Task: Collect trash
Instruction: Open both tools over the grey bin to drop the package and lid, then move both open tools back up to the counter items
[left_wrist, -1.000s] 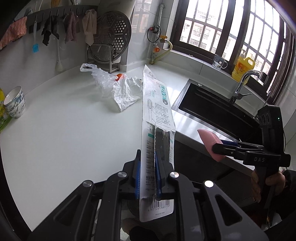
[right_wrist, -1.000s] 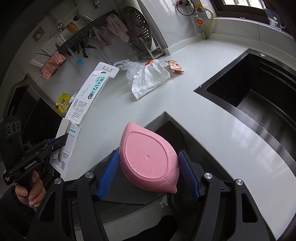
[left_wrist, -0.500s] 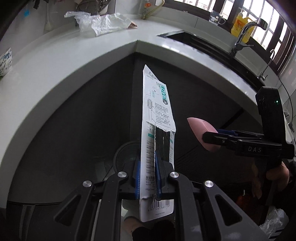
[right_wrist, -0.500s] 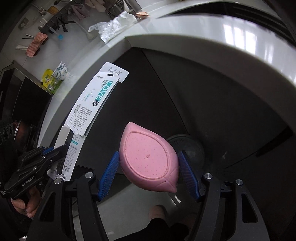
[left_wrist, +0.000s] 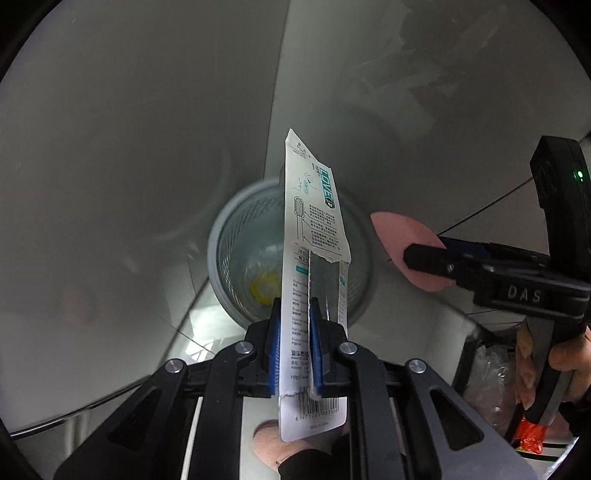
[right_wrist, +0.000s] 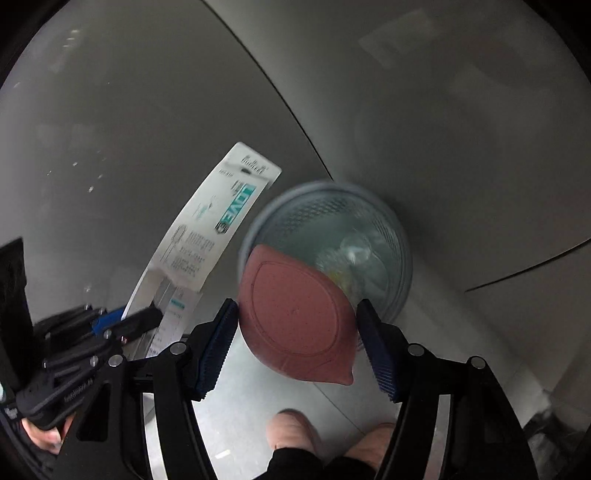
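both claws have been lowered from the counter to the grey mesh waste bin on the floor, the left claw pinching the torn white toothbrush card, the right claw clamped on the pink oval sponge, so release is judged next.

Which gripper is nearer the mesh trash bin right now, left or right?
Too close to call. The left gripper holds the toothbrush package over the mesh trash bin; the right gripper holds its pink pad over the rim.

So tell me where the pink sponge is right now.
The pink sponge is clamped in the right gripper, low in the right wrist view, above the near rim of the mesh bin.
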